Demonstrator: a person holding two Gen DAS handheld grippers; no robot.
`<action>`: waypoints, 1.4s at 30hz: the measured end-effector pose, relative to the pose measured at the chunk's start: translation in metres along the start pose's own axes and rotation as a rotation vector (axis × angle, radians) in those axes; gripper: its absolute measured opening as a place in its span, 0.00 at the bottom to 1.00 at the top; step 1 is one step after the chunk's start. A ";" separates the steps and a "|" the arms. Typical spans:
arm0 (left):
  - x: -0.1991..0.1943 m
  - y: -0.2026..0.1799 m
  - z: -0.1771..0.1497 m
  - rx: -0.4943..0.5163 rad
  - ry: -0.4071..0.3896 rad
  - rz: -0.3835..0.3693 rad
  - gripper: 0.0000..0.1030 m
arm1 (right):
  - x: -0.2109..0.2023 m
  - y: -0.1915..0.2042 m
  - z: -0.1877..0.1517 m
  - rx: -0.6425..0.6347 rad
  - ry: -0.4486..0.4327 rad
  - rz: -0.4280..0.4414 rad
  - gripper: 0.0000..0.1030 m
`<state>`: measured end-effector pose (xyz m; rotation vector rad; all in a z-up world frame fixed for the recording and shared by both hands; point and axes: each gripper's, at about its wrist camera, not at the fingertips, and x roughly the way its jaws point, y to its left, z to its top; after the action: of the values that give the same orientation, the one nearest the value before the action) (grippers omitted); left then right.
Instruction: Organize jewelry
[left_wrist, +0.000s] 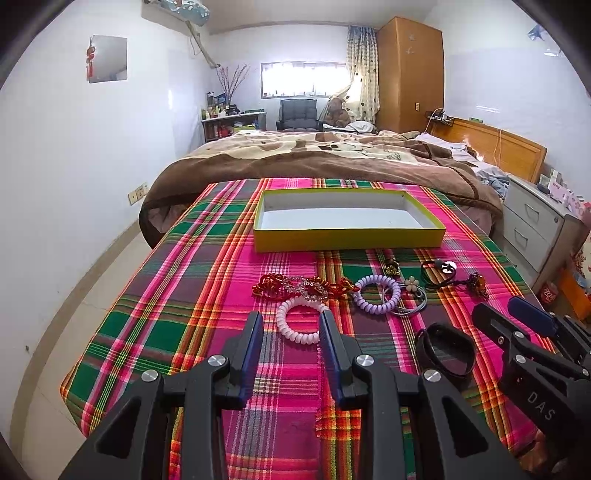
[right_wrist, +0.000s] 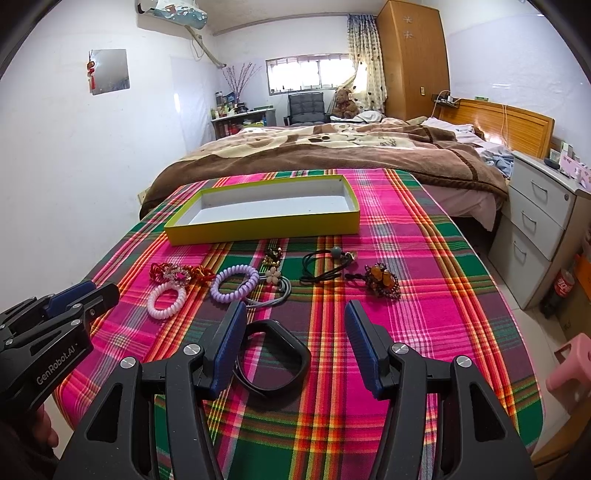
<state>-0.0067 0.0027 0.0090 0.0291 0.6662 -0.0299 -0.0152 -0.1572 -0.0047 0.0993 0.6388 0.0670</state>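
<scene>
The left gripper (left_wrist: 290, 319) has its fingers (left_wrist: 254, 332) parted a moderate way and holds nothing; the pale pink spiral hair tie (left_wrist: 300, 320) lies on the cloth between the fingertips, its right edge at the right fingertip. Whether it touches cannot be told. Just beyond the tips stretches a red and clear beaded piece (left_wrist: 303, 288), and to the right of it a lilac spiral hair tie (left_wrist: 377, 294) overlapping grey elastic bands with a small flower charm (left_wrist: 411, 284).

The right gripper (right_wrist: 295, 314) is spread wide and empty. A black band (right_wrist: 275, 363) lies flat between its fingers (right_wrist: 360, 350), close against the left one. Ahead of the tips are black elastic ties with a grey bead (right_wrist: 325, 266), an amber beaded ornament (right_wrist: 384, 281) and a small dark gold clip (right_wrist: 272, 255).

Farther out, well past all the jewelry, sits an open yellow box (left_wrist: 349, 236) with a white interior, nothing in it. Everything rests on a worktop (left_wrist: 207, 280) covered in pink, green and orange plaid cloth.

"DAS" reads on the right gripper's body in the left view; "GenRobot.AI" on the left gripper's body in the right view. A red soda bottle (right_wrist: 561, 288) stands on the floor beside grey drawers (right_wrist: 535, 221); its label is illegible.
</scene>
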 end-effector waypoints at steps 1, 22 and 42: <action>0.000 0.000 0.000 -0.001 0.000 0.000 0.30 | 0.000 0.000 0.000 0.000 0.000 -0.001 0.54; 0.001 0.002 -0.001 -0.005 0.007 0.002 0.30 | -0.001 0.001 0.000 -0.002 -0.002 0.001 0.54; 0.010 0.007 -0.001 -0.013 0.036 0.001 0.30 | 0.001 0.000 0.000 -0.003 0.009 0.003 0.54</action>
<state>0.0006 0.0092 0.0026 0.0173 0.7025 -0.0238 -0.0143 -0.1574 -0.0057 0.0968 0.6471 0.0712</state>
